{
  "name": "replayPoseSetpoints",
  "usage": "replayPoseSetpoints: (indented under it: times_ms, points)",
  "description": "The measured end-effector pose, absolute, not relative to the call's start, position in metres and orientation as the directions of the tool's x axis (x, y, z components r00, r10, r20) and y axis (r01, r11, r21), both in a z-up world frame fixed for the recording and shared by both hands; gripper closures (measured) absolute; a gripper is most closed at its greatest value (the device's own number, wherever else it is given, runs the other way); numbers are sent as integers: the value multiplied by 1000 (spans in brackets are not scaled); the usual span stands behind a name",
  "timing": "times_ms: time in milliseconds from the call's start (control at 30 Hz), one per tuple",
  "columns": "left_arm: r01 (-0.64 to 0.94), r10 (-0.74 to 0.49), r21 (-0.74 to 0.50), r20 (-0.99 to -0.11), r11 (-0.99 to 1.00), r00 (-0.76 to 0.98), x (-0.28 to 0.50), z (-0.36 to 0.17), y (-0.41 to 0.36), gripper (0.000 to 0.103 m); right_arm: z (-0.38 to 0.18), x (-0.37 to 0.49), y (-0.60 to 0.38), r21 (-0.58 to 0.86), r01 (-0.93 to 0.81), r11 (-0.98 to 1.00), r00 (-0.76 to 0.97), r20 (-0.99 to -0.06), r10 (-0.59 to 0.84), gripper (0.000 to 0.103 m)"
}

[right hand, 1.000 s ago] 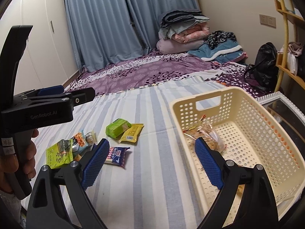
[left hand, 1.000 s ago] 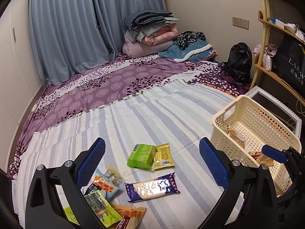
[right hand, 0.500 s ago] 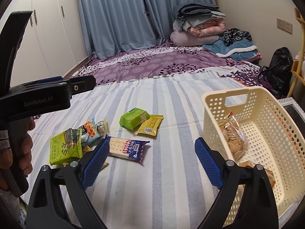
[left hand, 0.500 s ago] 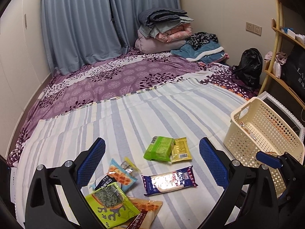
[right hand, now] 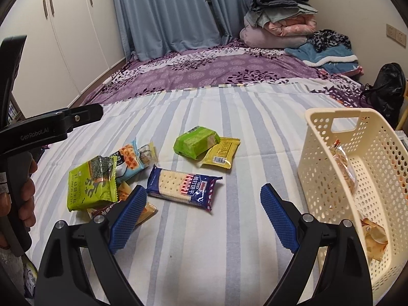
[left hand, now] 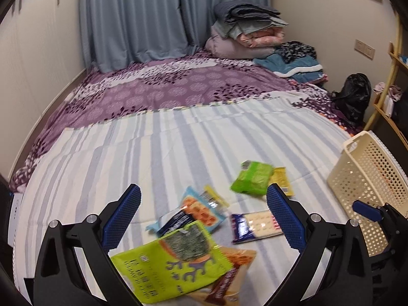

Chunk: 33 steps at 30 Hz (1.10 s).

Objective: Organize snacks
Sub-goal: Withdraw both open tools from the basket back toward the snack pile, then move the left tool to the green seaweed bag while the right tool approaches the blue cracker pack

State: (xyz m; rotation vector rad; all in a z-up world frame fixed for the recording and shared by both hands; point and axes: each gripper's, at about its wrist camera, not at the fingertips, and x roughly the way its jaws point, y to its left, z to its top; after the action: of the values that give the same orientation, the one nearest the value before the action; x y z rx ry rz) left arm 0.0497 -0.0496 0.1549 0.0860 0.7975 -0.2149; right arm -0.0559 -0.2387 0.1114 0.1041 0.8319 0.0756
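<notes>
Lying between and just beyond the right gripper (right hand: 202,219), jaws wide and empty: cracker packet (right hand: 184,186), long axis crosswise; left gripper (left hand: 204,219) equally wide, over seaweed packet (left hand: 173,262).

This is a bedroom in a home. A wide bed (right hand: 204,242) fills most of the floor, spread with a blue-and-white striped sheet (left hand: 204,137) over a purple floral cover (right hand: 204,68). Folded quilts and blankets (right hand: 278,23) are stacked at the far corner (a leopard-print and blue garment (right hand: 329,48) lies beside them). Long blue curtains (right hand: 173,12) hang behind, white wardrobe doors (right hand: 68,33) line one wall, and a black bag (right hand: 387,89) sits by a wooden shelf (left hand: 392,97).
</notes>
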Motion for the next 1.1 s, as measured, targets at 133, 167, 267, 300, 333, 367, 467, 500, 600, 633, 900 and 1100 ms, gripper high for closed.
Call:
replayPoseSetpoints:
  times_ms: [133, 167, 267, 300, 333, 367, 467, 500, 600, 633, 900, 1100]
  points:
    - [164, -127, -23, -744, 986, 656, 53, 141, -13, 3, 108, -53, -231, 121, -46, 992, 657, -744, 122, 13]
    - [151, -119, -25, -748, 988, 653, 53, 138, -6, 3, 107, -52, -229, 120, -51, 991, 654, -746, 124, 13]
    - [119, -101, -32, -765, 992, 636, 55, 128, 14, 3, 105, -50, -223, 118, -63, 991, 645, -753, 131, 13]
    - [112, -100, -38, -770, 993, 630, 55, 125, 19, 3, 105, -49, -222, 118, -66, 991, 643, -754, 132, 13]
    - [107, -108, -53, -777, 993, 620, 56, 121, 26, 3, 104, -49, -220, 117, -69, 991, 640, -757, 134, 13]
    - [105, -117, -66, -782, 992, 612, 57, 118, 30, 3, 103, -49, -219, 117, -72, 991, 638, -758, 136, 13]
    - [103, -147, -107, -800, 989, 582, 58, 107, 41, 3, 101, -49, -217, 113, -79, 990, 628, -766, 138, 13]
    - [111, -164, -122, -803, 986, 573, 57, 103, 45, 3, 101, -49, -217, 111, -79, 991, 626, -768, 136, 13]
    - [152, -196, -133, -808, 979, 556, 49, 93, 47, 3, 99, -48, -217, 112, -72, 991, 621, -773, 133, 13]
    - [177, -210, -132, -809, 975, 549, 45, 90, 46, 3, 98, -47, -218, 114, -68, 991, 618, -775, 132, 13]
    - [435, -290, -61, -826, 898, 484, 13, 72, 23, 3, 93, -47, -211, 109, -79, 991, 603, -786, 134, 13]
    - [568, -256, 105, -816, 816, 519, 3, 64, -1, 3, 91, -48, -209, 113, -78, 990, 590, -796, 138, 13]
